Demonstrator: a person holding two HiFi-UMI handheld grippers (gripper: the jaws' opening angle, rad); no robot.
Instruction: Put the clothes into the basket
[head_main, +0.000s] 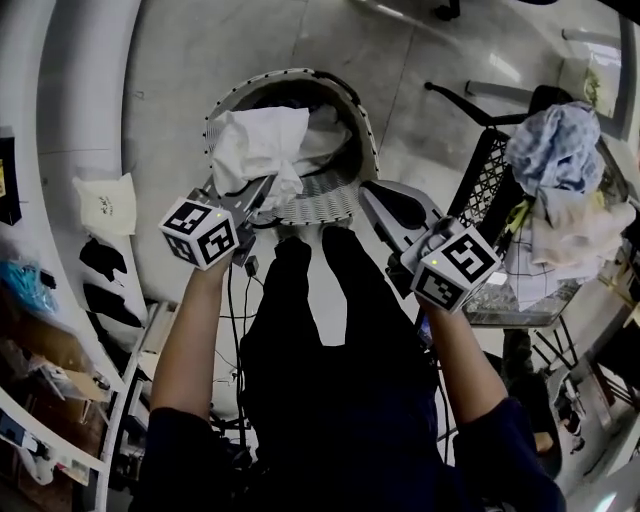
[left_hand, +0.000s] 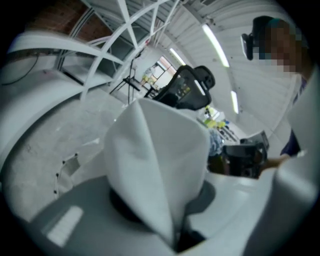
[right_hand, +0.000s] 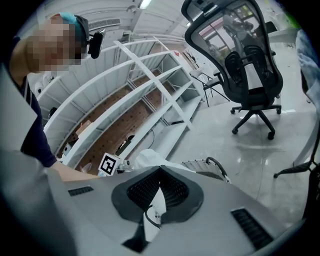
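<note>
A white cloth (head_main: 255, 150) hangs bunched over the round white basket (head_main: 345, 110), which stands on the floor ahead of me. My left gripper (head_main: 262, 190) is shut on the cloth's lower edge. In the left gripper view the cloth (left_hand: 160, 170) rises between the jaws and hides most of them. My right gripper (head_main: 392, 210) hovers by the basket's right rim, jaws together and holding no cloth. From the right gripper view (right_hand: 160, 172) I see the basket rim (right_hand: 210, 167) and the white cloth (right_hand: 147, 159) beyond the tips.
A pile of clothes, blue (head_main: 560, 150) over pale pink (head_main: 580, 225), lies on a table at the right beside a black wire crate (head_main: 490, 180). White shelving (head_main: 60, 200) lines the left side. A black office chair (right_hand: 250, 65) stands across the floor.
</note>
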